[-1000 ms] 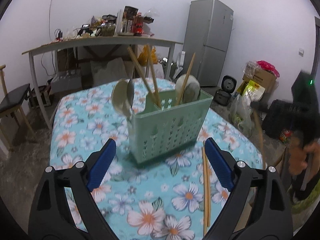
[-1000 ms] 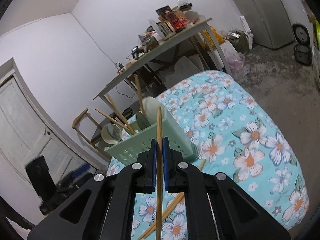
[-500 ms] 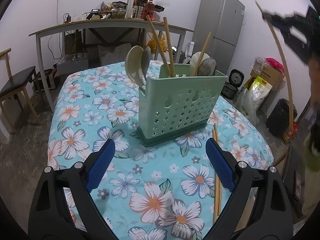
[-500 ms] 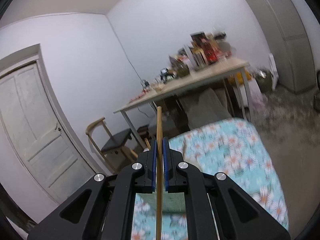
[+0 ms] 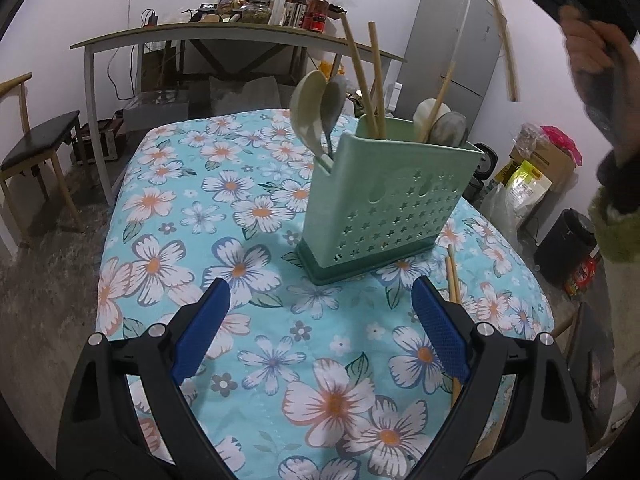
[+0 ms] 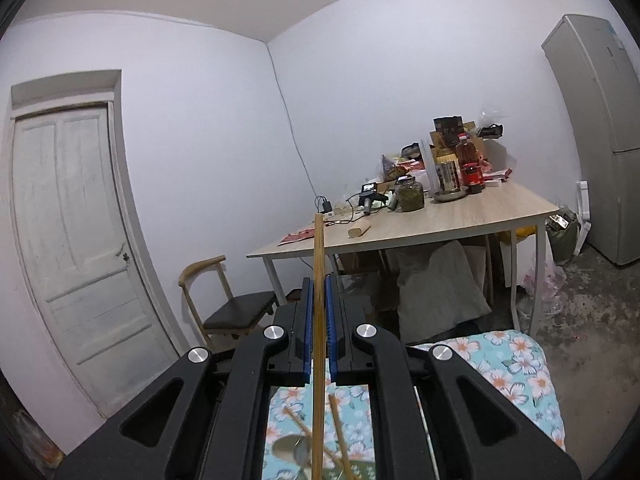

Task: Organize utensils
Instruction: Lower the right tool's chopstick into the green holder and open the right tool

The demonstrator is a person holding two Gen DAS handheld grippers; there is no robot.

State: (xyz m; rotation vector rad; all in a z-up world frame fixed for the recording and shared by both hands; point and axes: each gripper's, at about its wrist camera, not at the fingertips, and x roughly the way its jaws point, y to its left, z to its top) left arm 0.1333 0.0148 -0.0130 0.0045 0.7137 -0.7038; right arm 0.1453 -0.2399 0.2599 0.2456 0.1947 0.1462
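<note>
- The green utensil holder (image 5: 390,200) stands upright on the flowered tablecloth (image 5: 248,240). It is the landmark here.
- Two spoons (image 5: 316,110) stick up from the holder's left end.
- Two chopsticks (image 5: 366,76) lean out of the middle of the holder, and one more chopstick (image 5: 438,98) stands near the right end with two more spoon bowls (image 5: 440,124).
- A pair of loose chopsticks (image 5: 452,280) lies flat on the cloth just to the right of the holder's base.
- The left gripper (image 5: 320,328) is in front of the holder, low over the cloth. Its blue pads (image 5: 202,326) are spread wide, with nothing between them.
- The right gripper (image 6: 319,296) is pressed together, pinching one chopstick (image 6: 318,280). In the left wrist view that held chopstick hangs high above and to the right of the holder, in the air.
- A person's hand (image 5: 592,52) holds the right gripper, up to the right of the holder.
- Behind the holder stands a wooden table (image 5: 224,34) full of jars and boxes, and a grey fridge (image 5: 452,52) is to the right behind it.
</note>
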